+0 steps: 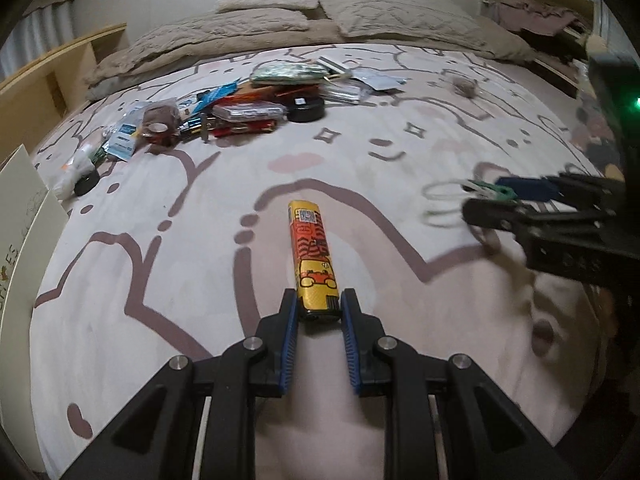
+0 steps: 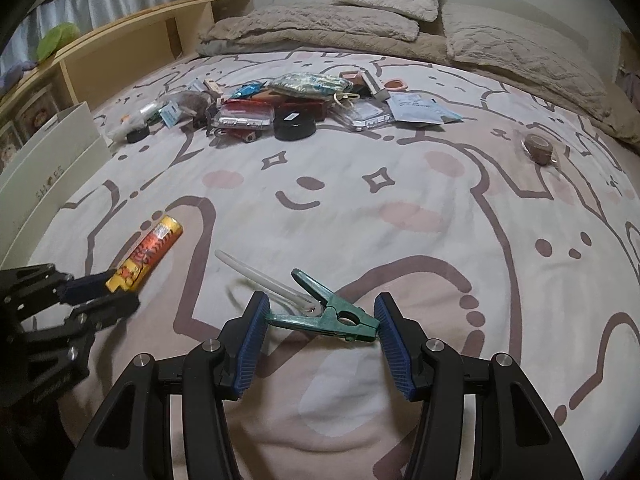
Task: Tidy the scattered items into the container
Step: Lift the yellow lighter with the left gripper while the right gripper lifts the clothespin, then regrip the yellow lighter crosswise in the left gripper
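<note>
My left gripper [image 1: 319, 304] is shut on the near end of a yellow and orange lighter [image 1: 313, 252], which points away over the bed sheet; it also shows in the right wrist view [image 2: 146, 254]. My right gripper [image 2: 320, 312] is shut on a green spring clamp [image 2: 328, 312] that holds clear plastic loops [image 2: 264, 276]. In the left wrist view the right gripper [image 1: 520, 200] is blurred at the right with the clamp [image 1: 494, 192]. A white shoe box [image 2: 48, 176] stands at the left bed edge.
A pile of scattered items [image 2: 288, 104] lies at the far middle of the bed, including a black round tin [image 2: 294, 126] and packets. A brown tape roll [image 2: 538, 148] lies alone at the right. Pillows and a blanket [image 2: 360, 28] lie at the head.
</note>
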Demonstrator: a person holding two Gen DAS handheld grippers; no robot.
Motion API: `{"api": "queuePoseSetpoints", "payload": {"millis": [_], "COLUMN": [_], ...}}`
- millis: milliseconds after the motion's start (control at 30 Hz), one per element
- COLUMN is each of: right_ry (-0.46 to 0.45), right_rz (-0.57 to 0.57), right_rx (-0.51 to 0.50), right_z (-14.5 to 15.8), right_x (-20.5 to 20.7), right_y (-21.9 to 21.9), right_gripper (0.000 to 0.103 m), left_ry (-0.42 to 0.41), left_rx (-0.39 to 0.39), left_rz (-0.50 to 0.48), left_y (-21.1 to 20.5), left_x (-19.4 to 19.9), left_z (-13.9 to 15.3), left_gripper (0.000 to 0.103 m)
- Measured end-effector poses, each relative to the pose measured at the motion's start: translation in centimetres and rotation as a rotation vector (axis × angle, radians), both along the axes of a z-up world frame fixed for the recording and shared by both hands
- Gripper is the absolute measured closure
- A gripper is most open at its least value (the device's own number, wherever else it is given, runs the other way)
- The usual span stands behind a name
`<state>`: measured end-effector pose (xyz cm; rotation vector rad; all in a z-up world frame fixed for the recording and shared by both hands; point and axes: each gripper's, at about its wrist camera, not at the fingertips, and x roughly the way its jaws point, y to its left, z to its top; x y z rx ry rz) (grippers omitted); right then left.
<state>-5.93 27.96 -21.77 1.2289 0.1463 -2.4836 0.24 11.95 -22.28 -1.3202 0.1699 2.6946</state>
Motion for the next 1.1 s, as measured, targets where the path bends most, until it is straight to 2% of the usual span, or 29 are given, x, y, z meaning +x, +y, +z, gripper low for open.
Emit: {"api": "queuePoseSetpoints", "payload": {"millis": [333,433,500,567,667,767,833,867,900,967,1100], "right_ry": [-0.034,-0.038,-0.04,-0.041,-0.039,-0.032,-0.026,-0.017,-0.001,0.013,-0.005], "right_rz": [0.002,0.003,0.002,0.001,0.003,0.004,0.003,-0.001,-0.009,-0.015,-0.024], "right_rx": [0.03,0.036,0.026,0.013,0.004,0.006,0.014,0.027,0.06,0.121,0.113], "right_z": [-1.1,-1.3,-1.3,-1.4,-1.5,-1.5,-1.4,-1.3,-1.2,-1.3,-1.4], "right_x": [-0.2,-0.2,-0.2,-0.2,-0.2,-0.1,-0.1,0.1,0.2,0.5,0.5], "right_y": [-0.4,-0.5,-0.4,-0.2,-0.1,-0.1,-0.2,-0.2,-0.4,-0.8,0.0], "right_gripper": [0.048,0.048,0.048,0.047,0.047,0.046,0.046,0.04,0.024,0.001,0.001], "left_ry": [-0.009,-0.012,-0.014,-0.018,-0.036,-0.04,-0.05,-0.055,-0.057,-0.061,-0.068], "left_rx": [-0.007,-0.032,-0.045,-0.052,-0.041,-0.062,-0.058,-0.052,-0.049,-0.046,-0.035], "left_rz": [-0.003,0.004,0.019,0.053,0.085,0.118,0.144,0.154,0.162,0.182,0.224], "left_y": [0.1,0.1,-0.2,-0.9,-1.9,-2.8,-3.6,-4.0,-4.2,-4.9,-6.2], "left_x": [1.1,0.9,0.8,0.5,0.0,-0.5,-0.9,-1.0,-1.2,-1.4,-1.9], "left_z": [-0.1,-0.1,-0.1,-0.2,-0.3,-0.3,-0.3,-0.3,-0.3,-0.3,-0.2], "left_gripper": [0.08,0.072,0.06,0.043,0.037,0.029,0.028,0.028,0.027,0.023,0.022]}}
